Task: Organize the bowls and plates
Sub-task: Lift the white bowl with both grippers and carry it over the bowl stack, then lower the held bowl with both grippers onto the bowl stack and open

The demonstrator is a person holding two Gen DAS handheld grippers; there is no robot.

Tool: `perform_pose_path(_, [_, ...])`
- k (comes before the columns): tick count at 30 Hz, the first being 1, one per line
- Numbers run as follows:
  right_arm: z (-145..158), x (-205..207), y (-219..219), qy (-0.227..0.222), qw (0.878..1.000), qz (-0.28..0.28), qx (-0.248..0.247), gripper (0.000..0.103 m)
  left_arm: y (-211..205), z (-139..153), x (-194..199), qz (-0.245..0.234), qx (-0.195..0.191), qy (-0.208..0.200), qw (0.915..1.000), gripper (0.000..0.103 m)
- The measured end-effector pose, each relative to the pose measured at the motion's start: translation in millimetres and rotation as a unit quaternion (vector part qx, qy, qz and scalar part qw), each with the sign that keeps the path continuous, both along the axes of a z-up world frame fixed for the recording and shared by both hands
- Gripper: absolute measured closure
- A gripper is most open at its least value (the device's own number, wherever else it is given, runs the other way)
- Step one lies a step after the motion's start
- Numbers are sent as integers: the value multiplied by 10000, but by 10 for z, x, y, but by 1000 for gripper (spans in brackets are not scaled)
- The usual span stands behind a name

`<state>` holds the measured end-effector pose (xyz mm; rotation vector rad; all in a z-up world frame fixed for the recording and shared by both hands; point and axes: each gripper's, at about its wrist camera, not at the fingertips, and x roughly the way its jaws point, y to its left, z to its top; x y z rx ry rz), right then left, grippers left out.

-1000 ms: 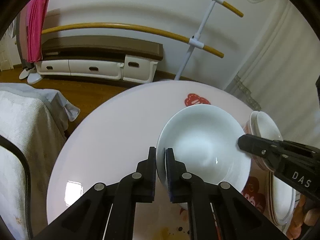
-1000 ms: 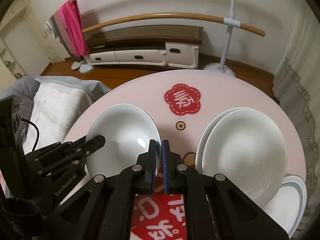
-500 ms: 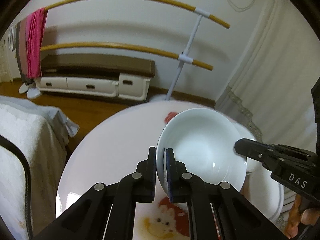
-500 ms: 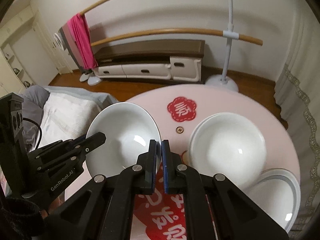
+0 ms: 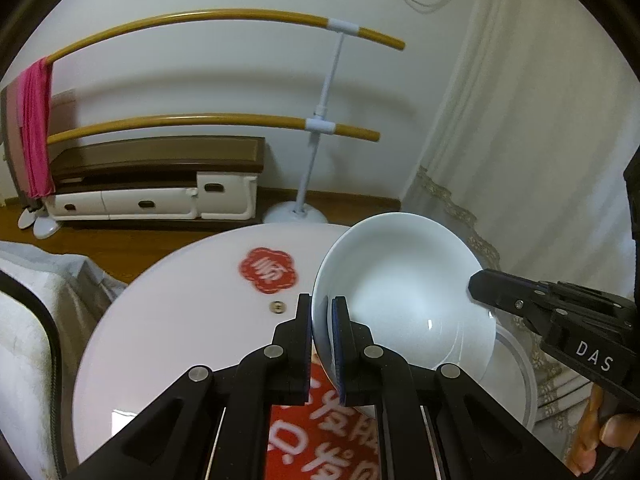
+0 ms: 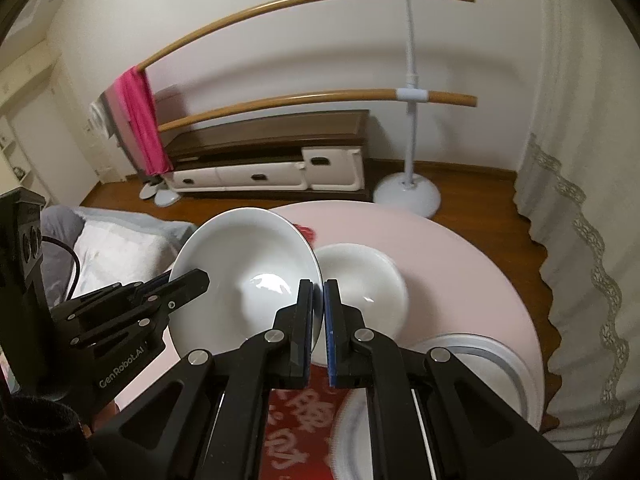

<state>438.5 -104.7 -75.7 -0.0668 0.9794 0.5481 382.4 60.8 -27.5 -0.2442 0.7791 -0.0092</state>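
We hold one white bowl by opposite rims, left gripper and right gripper both clamped on it, lifted clear of the tabletop. Bowl stack sits just right of the held bowl, nearer our right gripper.

Black left claw marked "GenRobot.AI", black right claw marked "DAS", silver screws.

Both grippers' jaws pinch one white bowl — lifted above table.
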Motion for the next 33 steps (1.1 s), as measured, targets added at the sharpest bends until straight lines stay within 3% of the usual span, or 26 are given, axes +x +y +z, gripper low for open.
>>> perform_pose_path(15, [-334,316,-344,300,9991,-303,-22,98,-331,-231,624,-138,143,365,9991,98])
perform_pose_path(33, [-644,510,-297,500,9977,-439,-162,97,-351,-379,764,-134,161,488,9986,98])
